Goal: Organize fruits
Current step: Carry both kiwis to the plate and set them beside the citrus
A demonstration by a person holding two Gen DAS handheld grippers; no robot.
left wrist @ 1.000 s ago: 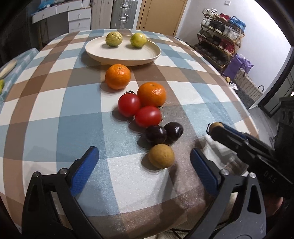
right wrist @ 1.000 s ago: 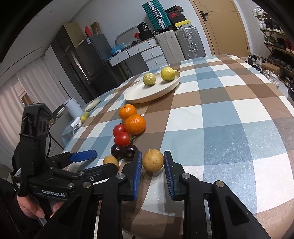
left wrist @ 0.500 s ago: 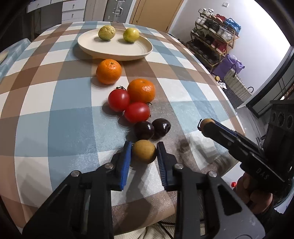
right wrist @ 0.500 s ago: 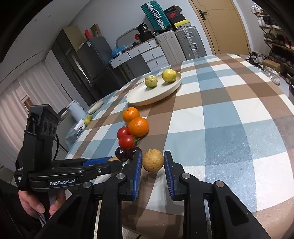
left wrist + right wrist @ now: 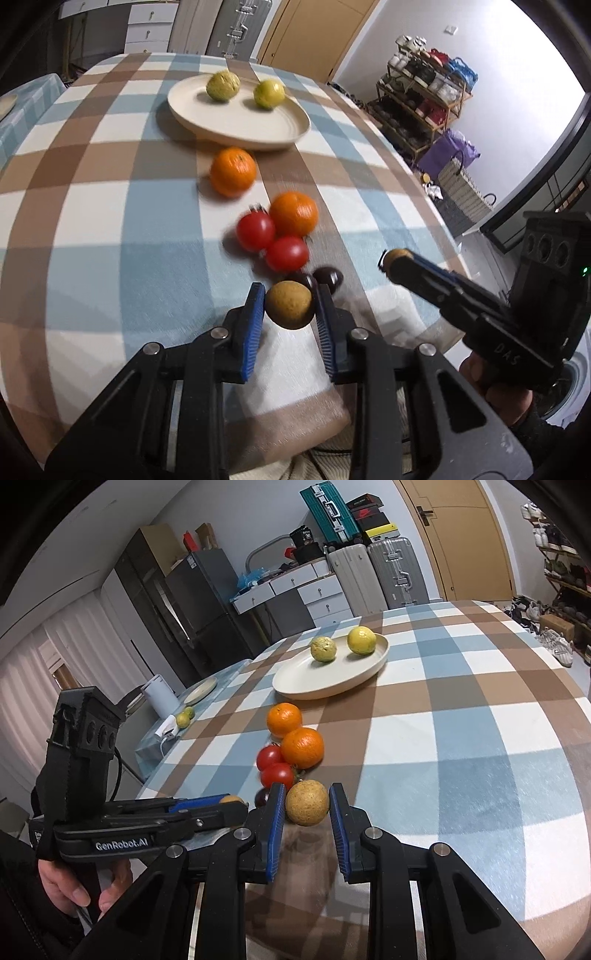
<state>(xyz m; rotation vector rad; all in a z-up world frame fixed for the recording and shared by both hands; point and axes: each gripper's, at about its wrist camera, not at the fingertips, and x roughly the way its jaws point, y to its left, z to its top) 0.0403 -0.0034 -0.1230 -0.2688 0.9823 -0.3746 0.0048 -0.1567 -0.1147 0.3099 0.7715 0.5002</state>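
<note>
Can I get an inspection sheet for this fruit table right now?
Surface: round table with blue, brown and white check cloth.
Job's things: cream oval plate holding two yellow-green round fruits; two oranges, two red tomatoes and two dark plums loose on the cloth.
Clutter: nothing seen on this table.
Grippers: left gripper shut on a tan round fruit; right gripper shut on another tan round fruit.
Cables: black cable behind the left gripper body.
Surroundings: silver suitcases, dark fridge, shoe rack, wooden door.
</note>
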